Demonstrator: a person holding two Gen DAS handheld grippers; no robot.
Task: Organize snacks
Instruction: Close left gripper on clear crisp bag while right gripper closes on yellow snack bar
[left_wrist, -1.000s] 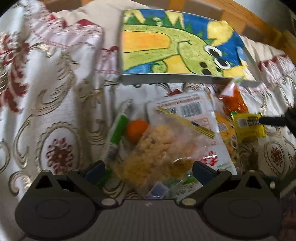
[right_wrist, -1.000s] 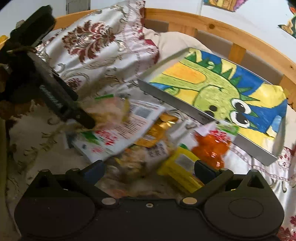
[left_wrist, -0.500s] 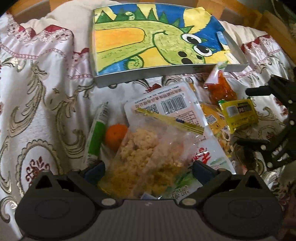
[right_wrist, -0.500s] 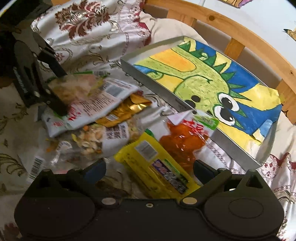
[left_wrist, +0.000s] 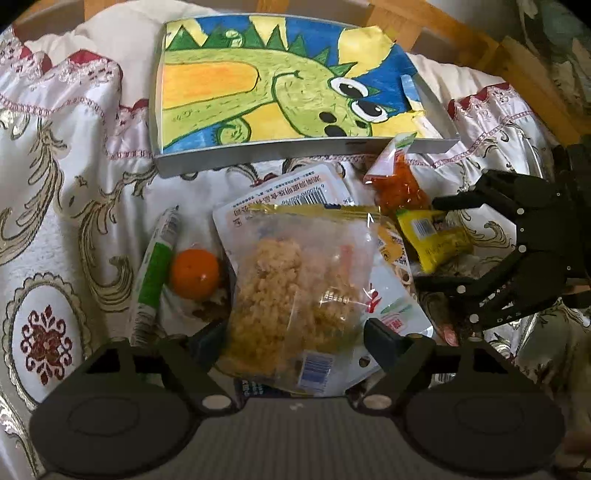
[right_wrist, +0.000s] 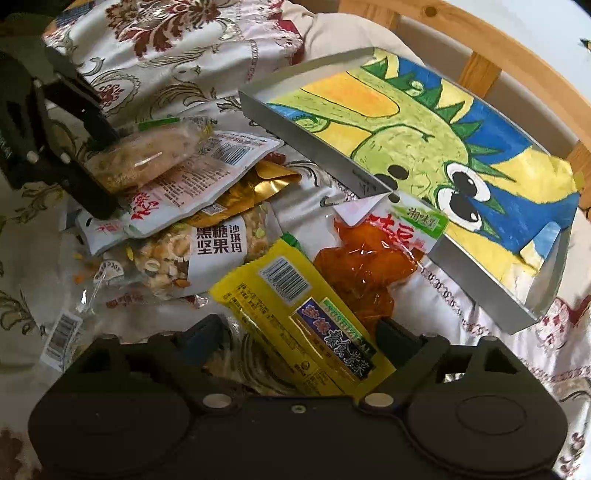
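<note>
A pile of snacks lies on a patterned bedcover. My left gripper (left_wrist: 295, 338) is open around a clear bag of puffed rice cake (left_wrist: 295, 295), which also shows in the right wrist view (right_wrist: 147, 155). My right gripper (right_wrist: 299, 338) is open, its jaws either side of a yellow snack packet (right_wrist: 295, 317), also seen in the left wrist view (left_wrist: 436, 236). An orange-filled pouch (right_wrist: 365, 269) lies beside it. A dinosaur-painted box (left_wrist: 280, 81) sits behind the pile.
A small orange (left_wrist: 194, 273) and a green-and-white stick pack (left_wrist: 153, 280) lie left of the pile. A white barcoded packet (left_wrist: 295, 192), a gold packet (right_wrist: 258, 184) and a nut bar pack (right_wrist: 207, 254) lie underneath. A wooden bed rail (right_wrist: 480, 48) runs behind.
The left gripper has moved forward around the rice cake bag. The right gripper has closed in on the yellow packet, which now sits between its jaws.
</note>
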